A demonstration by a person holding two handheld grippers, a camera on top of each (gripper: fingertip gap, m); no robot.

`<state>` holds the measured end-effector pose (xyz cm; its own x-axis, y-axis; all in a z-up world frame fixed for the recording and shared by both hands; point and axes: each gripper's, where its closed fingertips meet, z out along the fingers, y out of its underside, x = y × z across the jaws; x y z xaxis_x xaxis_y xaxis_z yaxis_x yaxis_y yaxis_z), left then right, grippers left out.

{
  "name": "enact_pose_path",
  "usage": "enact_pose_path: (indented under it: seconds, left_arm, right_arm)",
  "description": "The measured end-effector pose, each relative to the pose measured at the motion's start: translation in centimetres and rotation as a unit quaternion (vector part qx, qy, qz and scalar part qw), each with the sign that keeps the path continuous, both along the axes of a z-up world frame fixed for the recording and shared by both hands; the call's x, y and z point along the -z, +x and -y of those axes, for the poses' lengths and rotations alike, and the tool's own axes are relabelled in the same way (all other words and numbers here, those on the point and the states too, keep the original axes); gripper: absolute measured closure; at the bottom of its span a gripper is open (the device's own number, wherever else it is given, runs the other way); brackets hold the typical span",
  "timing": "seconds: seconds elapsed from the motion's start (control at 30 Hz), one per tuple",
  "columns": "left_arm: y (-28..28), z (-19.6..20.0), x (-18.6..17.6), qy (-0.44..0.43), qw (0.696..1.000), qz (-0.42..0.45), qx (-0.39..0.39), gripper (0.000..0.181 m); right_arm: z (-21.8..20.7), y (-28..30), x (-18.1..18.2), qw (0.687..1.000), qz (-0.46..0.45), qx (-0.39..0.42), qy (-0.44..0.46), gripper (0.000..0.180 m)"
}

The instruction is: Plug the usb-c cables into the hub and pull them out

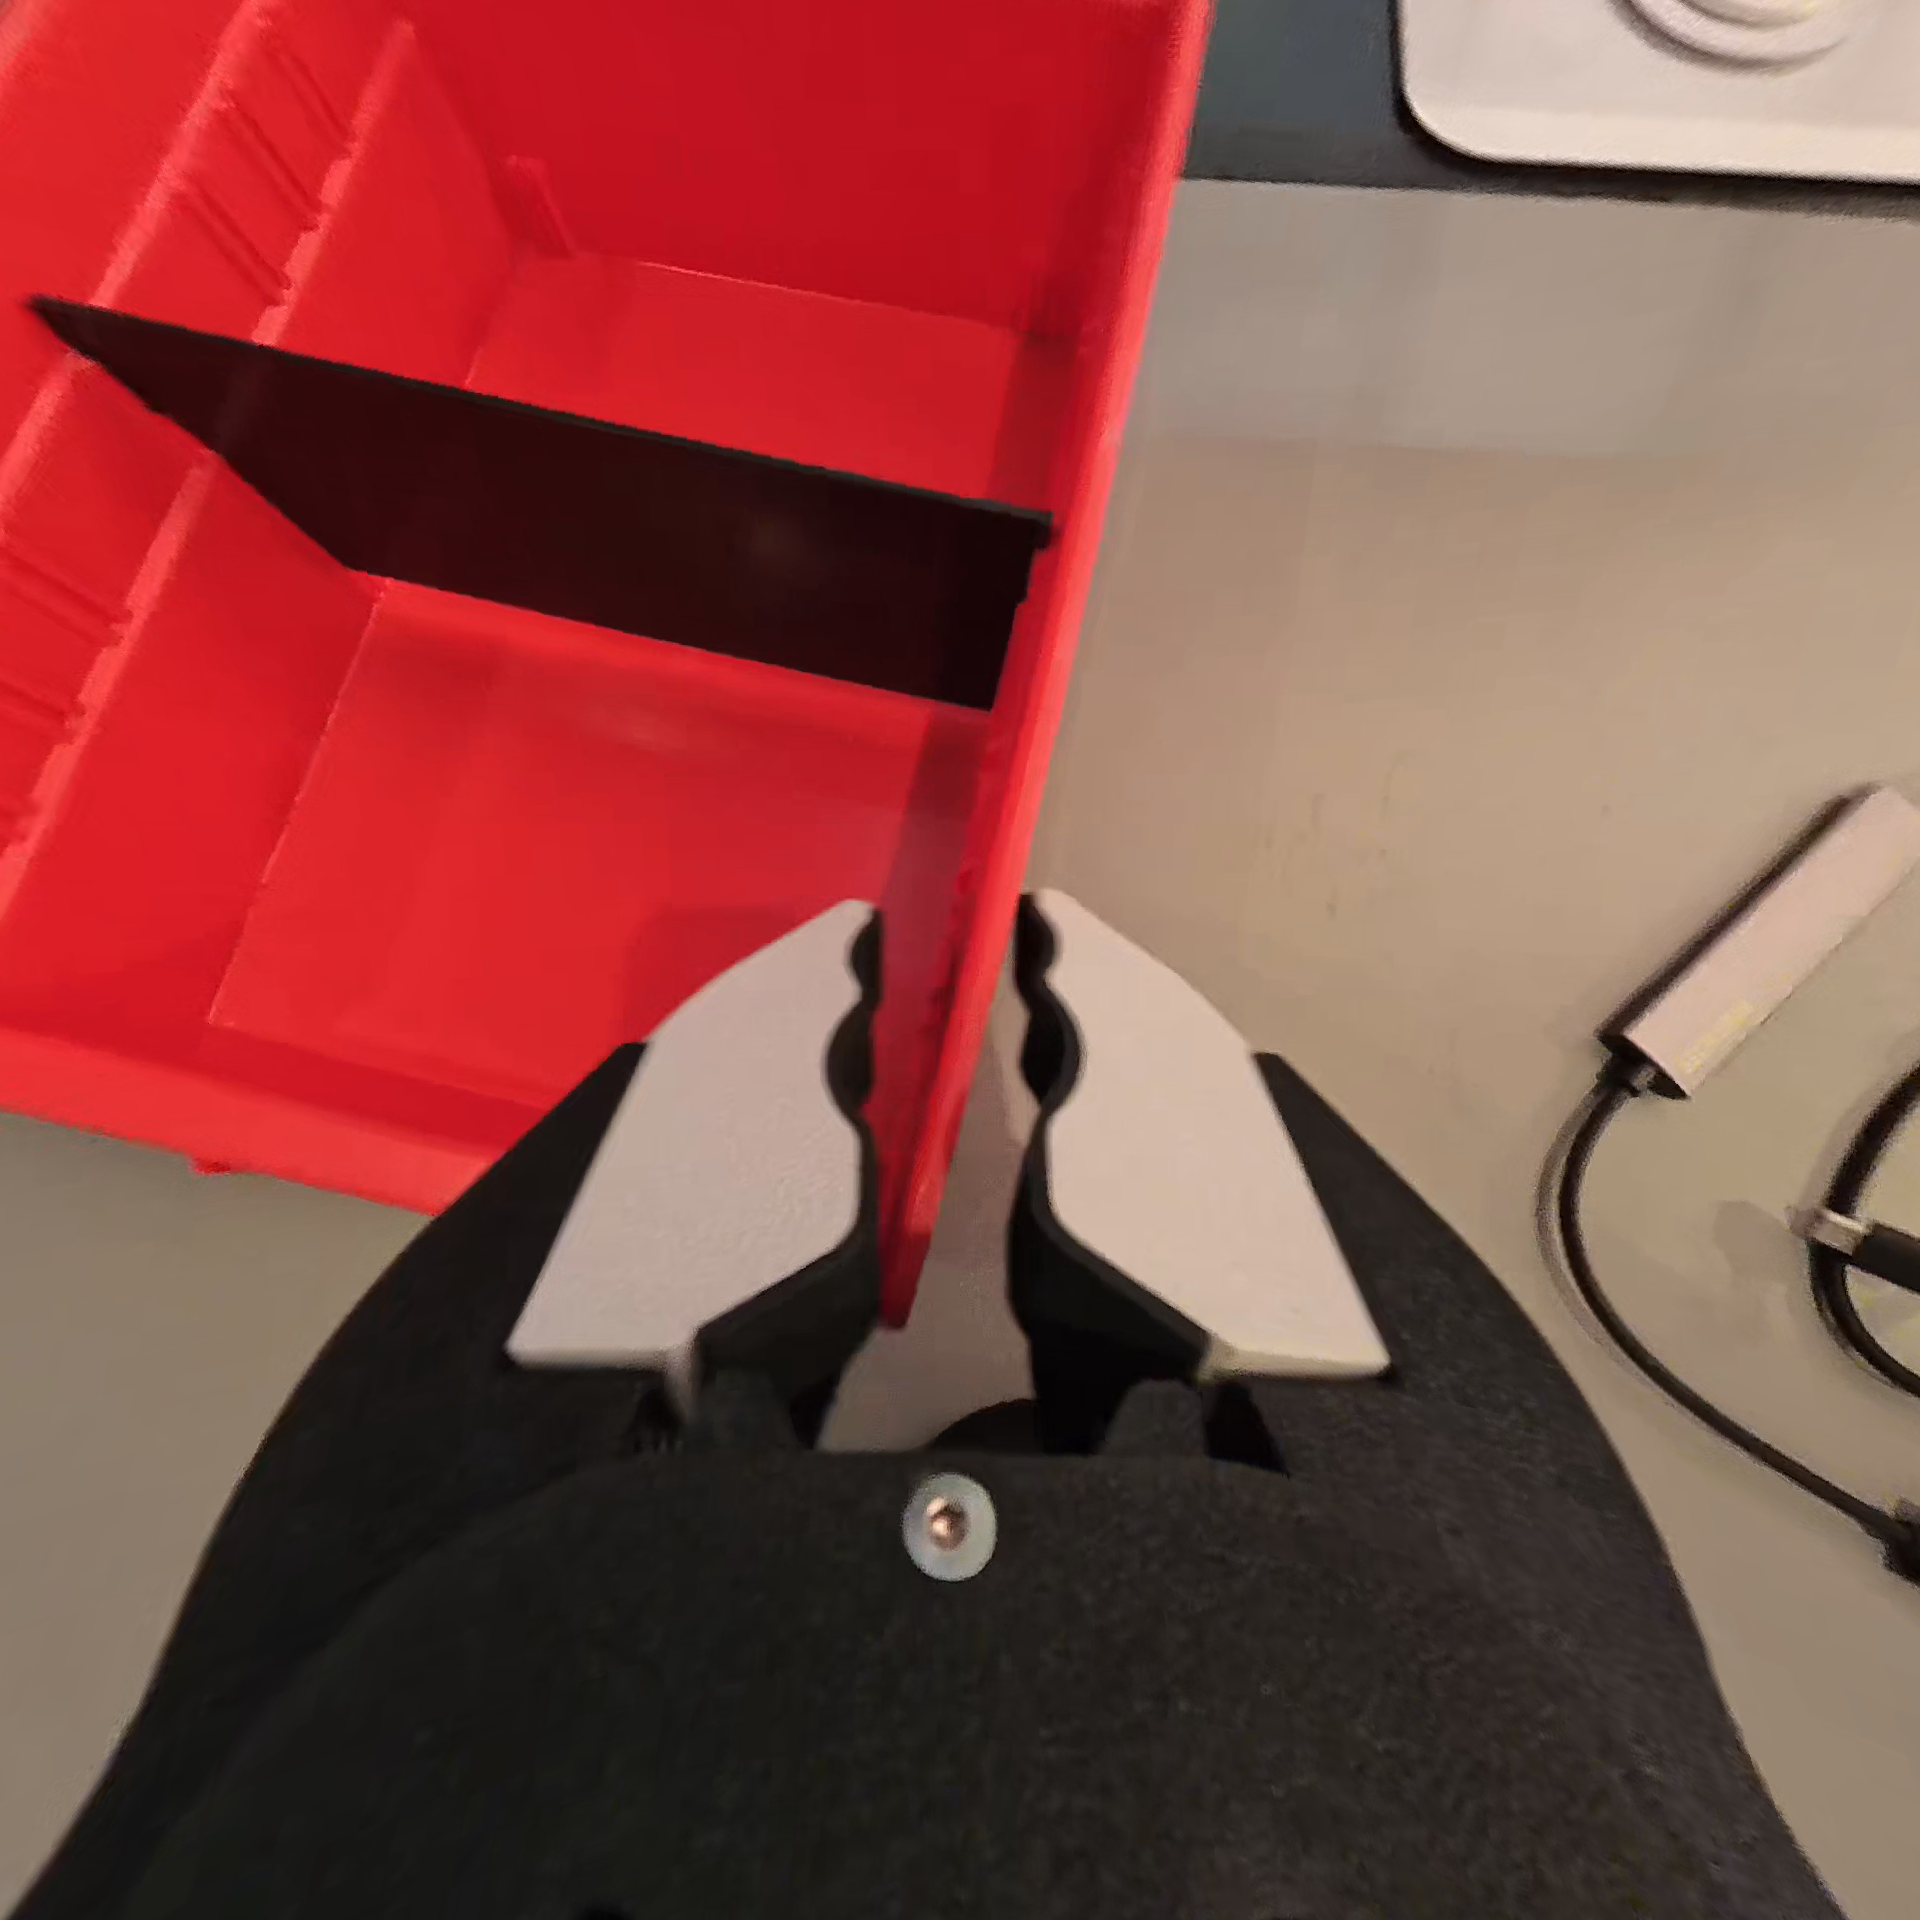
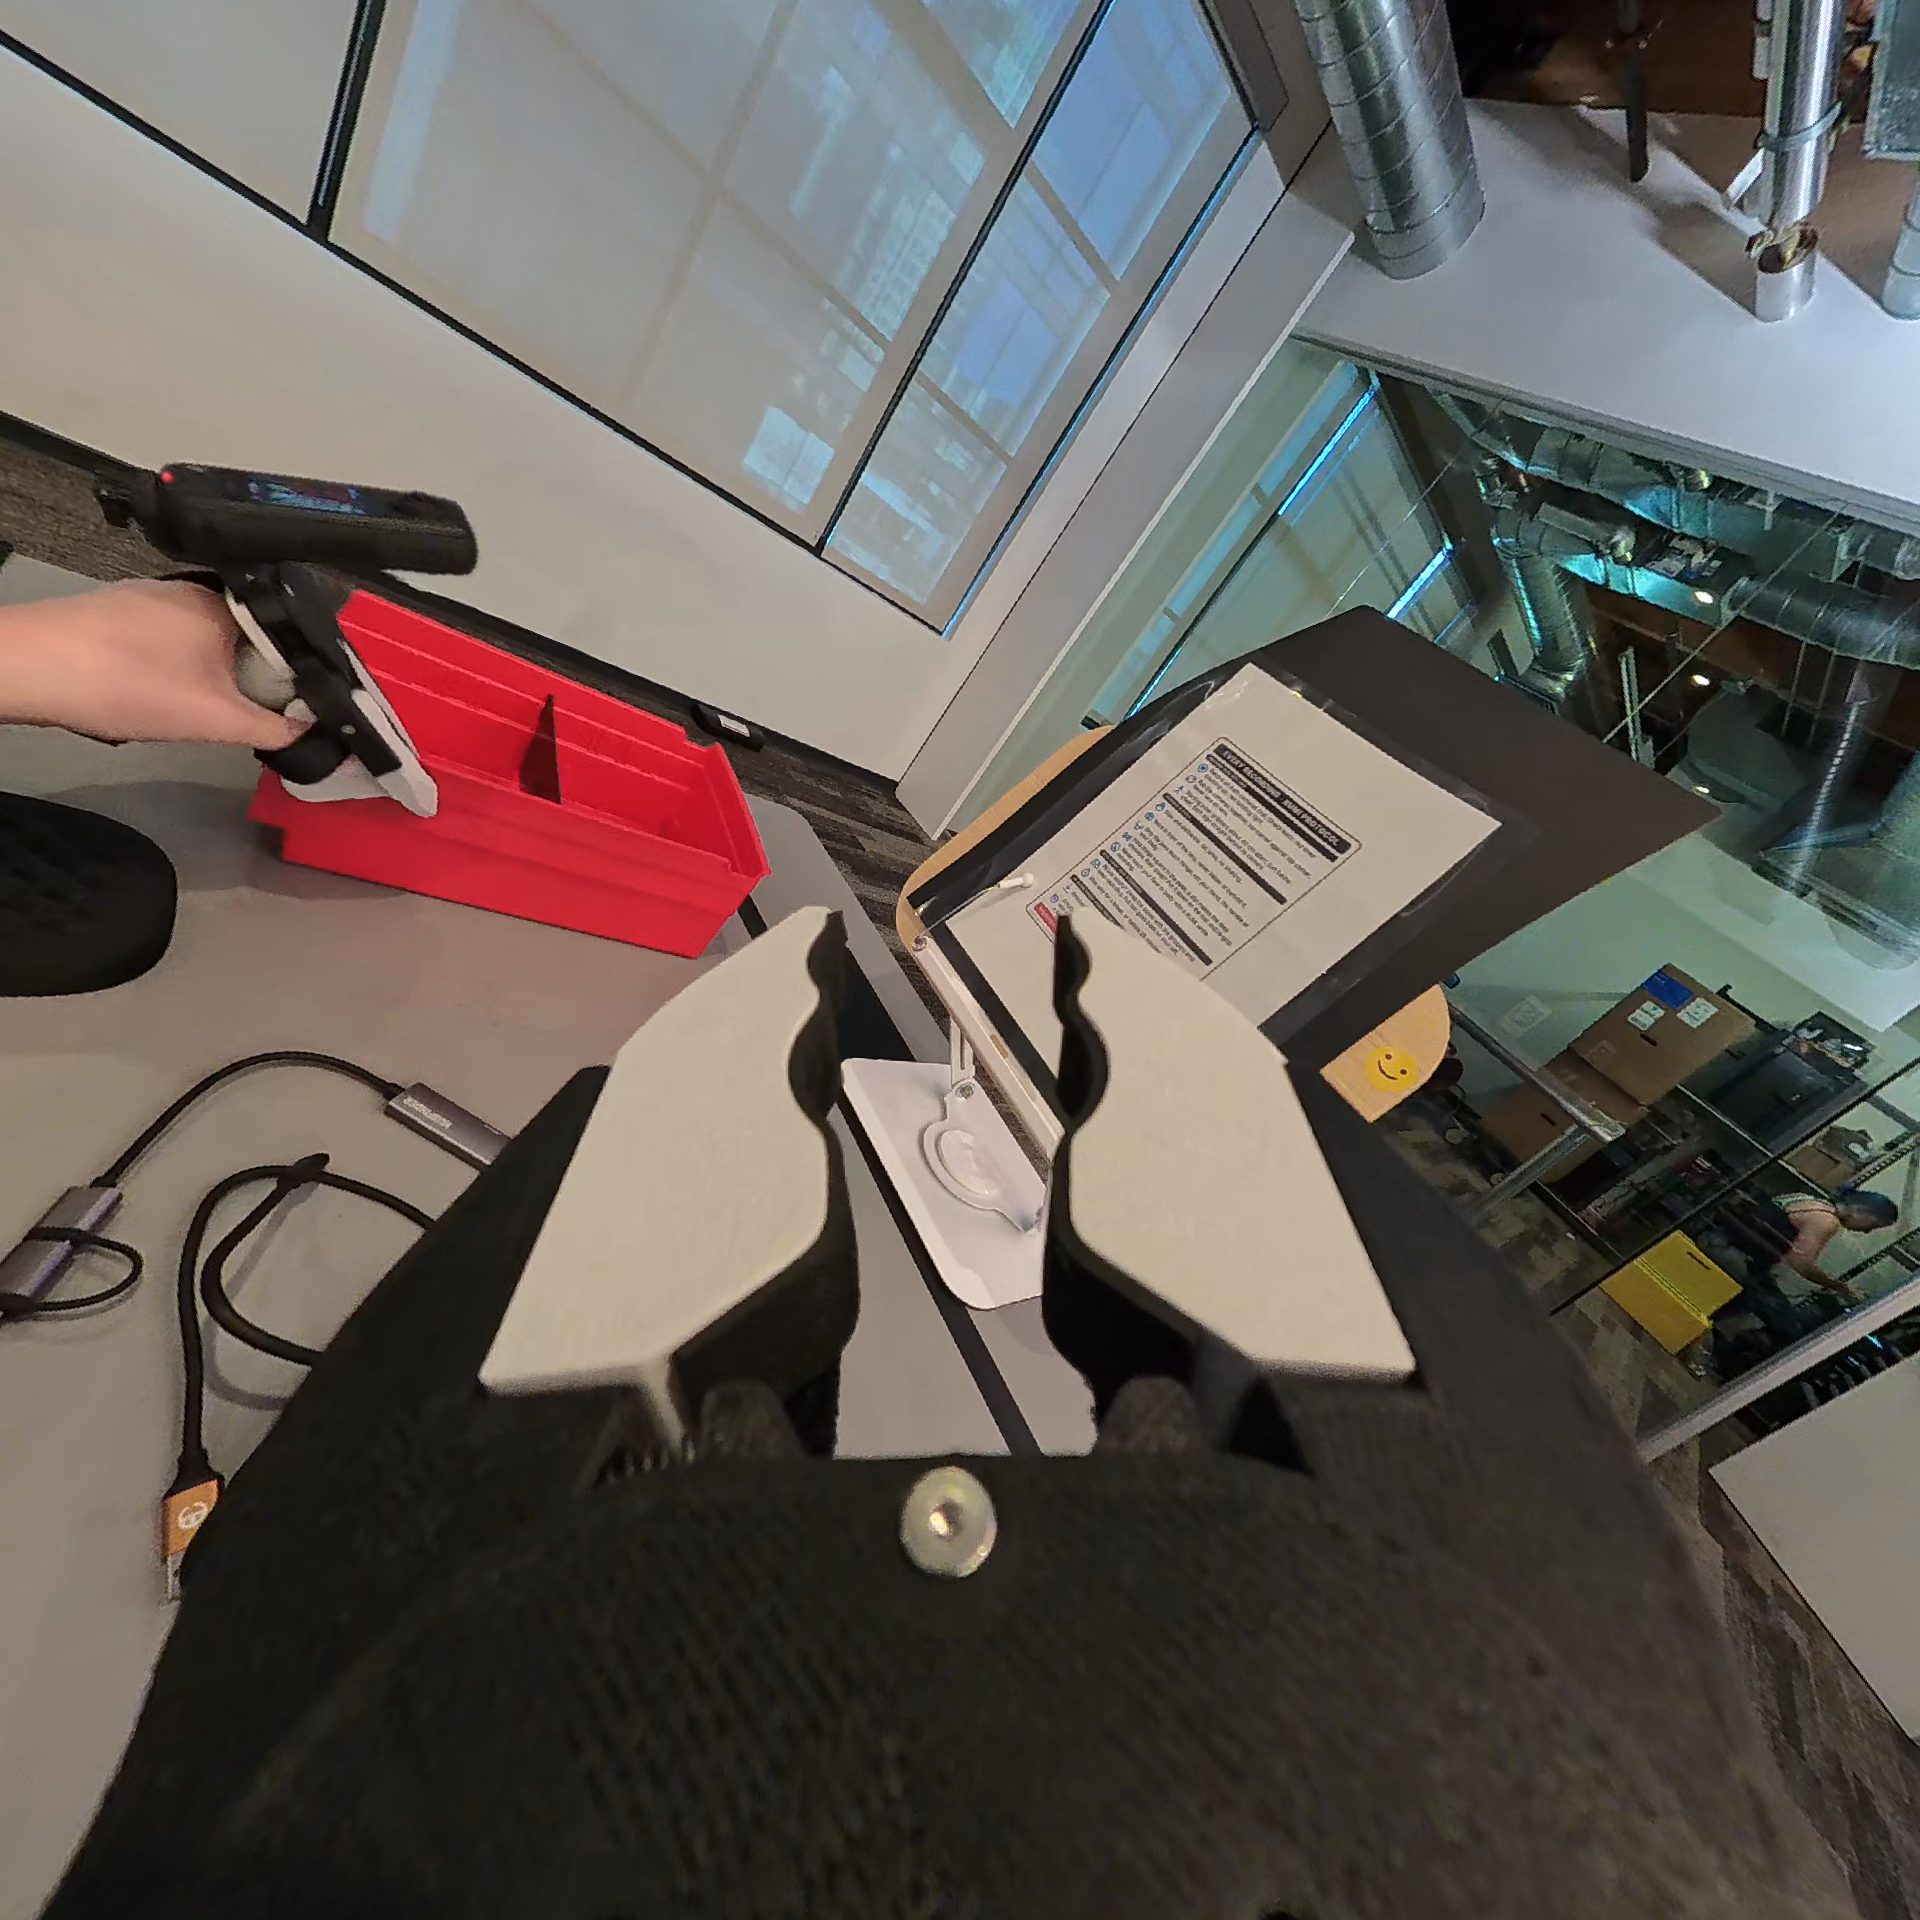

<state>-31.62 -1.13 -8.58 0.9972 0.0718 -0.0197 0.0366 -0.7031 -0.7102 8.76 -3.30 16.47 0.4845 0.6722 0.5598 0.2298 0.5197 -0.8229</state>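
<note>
The left gripper point(image 1: 945, 1101) straddles the right wall of the red bin point(image 1: 665, 727), jaws narrowly spread, inner one against the wall, outer one apart. A black divider point(image 1: 644, 551) splits the bin; both compartments look bare. At the frame's right edge on the grey desk point(image 1: 1403, 623) lie the silver hub point(image 1: 1766, 956) and dark cables point(image 1: 1621, 1382), unplugged. The right gripper point(image 2: 940, 1049) hovers, jaws spread, before a white stand point(image 2: 977, 1195).

Office — glass partitions point(image 2: 1558, 727), ducts point(image 2: 1392, 125)
</note>
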Motion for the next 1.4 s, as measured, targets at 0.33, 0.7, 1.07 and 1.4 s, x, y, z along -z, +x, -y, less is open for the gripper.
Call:
enact_pose_path:
  seconds: [0.33,0.7,1.07,1.4]
  left_arm:
    - [14.3,0.6,-5.1,0.144,0.951,-0.109,0.253,0.135]
    - [19.2,-0.3,4.2,-0.06,0.931,0.023,0.358,0.133]
    - [19.1,-0.4,3.7,-0.043,0.932,-0.039,0.359,0.135]
    - [18.5,-1.0,6.2,-0.104,0.919,-0.084,0.371,0.128]
  right_arm:
    - [-0.5,-0.7,0.5,1.0,0.012,0.003,-0.005,0.141]
    - [-0.7,-0.9,0.8,1.0,0.021,0.007,-0.005,0.141]
    - [-0.6,-1.0,0.9,1.0,0.026,0.007,-0.006,0.141]
    - [-0.8,-1.0,1.1,1.0,0.028,0.008,-0.009,0.14]
